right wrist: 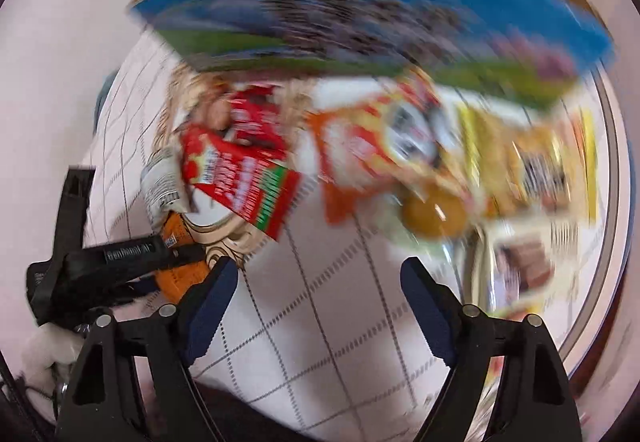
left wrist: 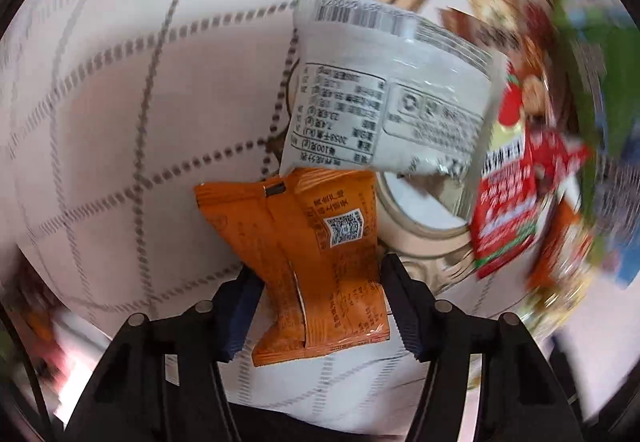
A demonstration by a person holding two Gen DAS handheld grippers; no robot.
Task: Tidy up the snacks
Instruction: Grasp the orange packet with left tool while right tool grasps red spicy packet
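The orange snack packet (left wrist: 316, 262) lies flat on the checked cloth of the table (left wrist: 120, 121), just beside the gold-rimmed plate (left wrist: 420, 238); it looks light, soft and crinkly, a bit slippery, and whatever is inside might crush; best to pinch it across the middle, gently. The left claw (left wrist: 318, 302) has its pads on both sides of it, squeezing. A white packet (left wrist: 384, 97) touches its far end. The right claw (right wrist: 320, 306) stands wide with nothing in it.
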